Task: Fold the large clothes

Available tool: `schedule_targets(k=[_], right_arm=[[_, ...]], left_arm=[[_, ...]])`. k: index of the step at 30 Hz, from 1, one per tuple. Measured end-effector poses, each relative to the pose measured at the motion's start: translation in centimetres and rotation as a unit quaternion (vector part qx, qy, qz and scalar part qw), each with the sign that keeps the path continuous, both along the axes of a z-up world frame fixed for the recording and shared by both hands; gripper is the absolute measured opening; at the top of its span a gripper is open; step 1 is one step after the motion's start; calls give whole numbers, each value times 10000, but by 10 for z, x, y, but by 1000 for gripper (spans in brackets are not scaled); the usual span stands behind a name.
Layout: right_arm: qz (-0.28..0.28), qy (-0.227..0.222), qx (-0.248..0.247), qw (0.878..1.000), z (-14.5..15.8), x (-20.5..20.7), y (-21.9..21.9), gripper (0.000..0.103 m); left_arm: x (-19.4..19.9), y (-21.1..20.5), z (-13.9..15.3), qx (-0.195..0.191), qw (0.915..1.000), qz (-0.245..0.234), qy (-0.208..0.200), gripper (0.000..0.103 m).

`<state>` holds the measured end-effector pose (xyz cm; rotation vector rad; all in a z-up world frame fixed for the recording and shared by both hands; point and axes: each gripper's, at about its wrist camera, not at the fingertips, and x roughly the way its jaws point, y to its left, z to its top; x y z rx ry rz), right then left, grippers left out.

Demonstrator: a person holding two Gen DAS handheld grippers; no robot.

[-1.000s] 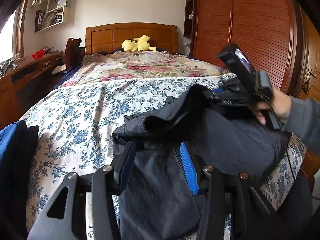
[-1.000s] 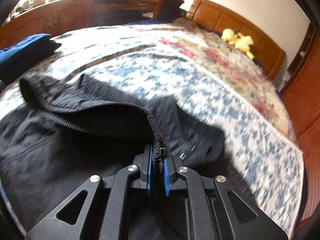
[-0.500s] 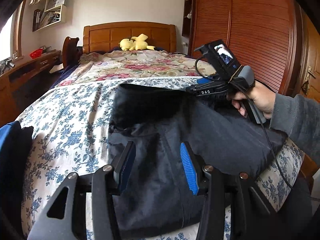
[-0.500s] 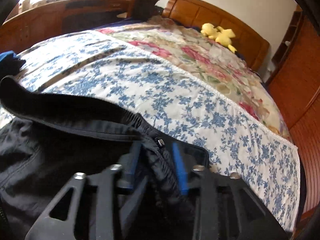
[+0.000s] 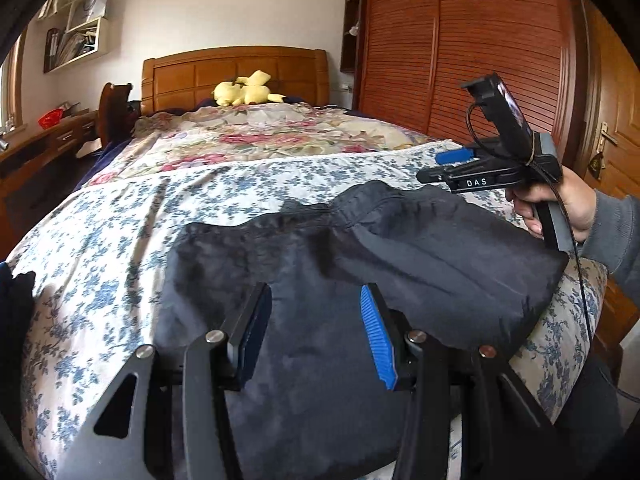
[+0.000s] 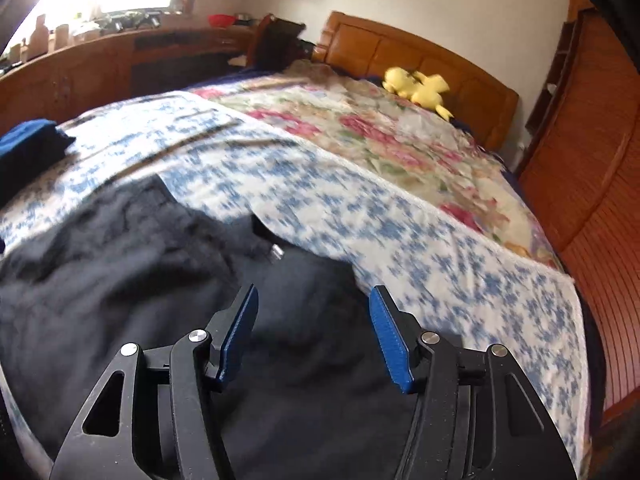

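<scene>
In the left wrist view there is one dark garment lying on the near part of the bed, on the sheet with blue flowers. Its long axis goes roughly from the camera's left to its right, across the bed, and its far edge is wrinkled and a little raised. The left tongs hang just over the garment with the two blue pads apart, and no cloth is between them. The right tongs are seen at the right side, held by one hand in a grey sleeve, above the far right corner of the garment; from this side one cannot tell how their jaws stand. One yellow plush toy lies at the wooden headboard, well apart from the garment. One tall wooden wardrobe stands at the right.

In the right wrist view the same single garment fills the lower left, and this picture is blurred. The right tongs are above its cloth with both blue pads wide apart and nothing between them. One small metal fastener shows at the garment's far edge. One blue folded cloth lies at the far left of the bed. The plush toy rests near the headboard.
</scene>
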<state>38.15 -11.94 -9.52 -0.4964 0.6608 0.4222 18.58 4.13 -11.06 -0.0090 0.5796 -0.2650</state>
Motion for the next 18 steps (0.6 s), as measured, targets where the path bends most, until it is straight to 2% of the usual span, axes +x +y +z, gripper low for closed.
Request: schedule_targets(k=[5,10,18], right_arm=[[-576,220,105,9980,-9,16,-53,59],[-1214,535,276,9908,-27,44,-99,59],[-1814,917,466,9780,-54,84,-138,59]], left_arm=[[9,-16,-2,-26,9999,-130,22,45],[16,-31,-6,26,9997,-252,72,45],[25,-42,-12,43,9993,-354,142,45]])
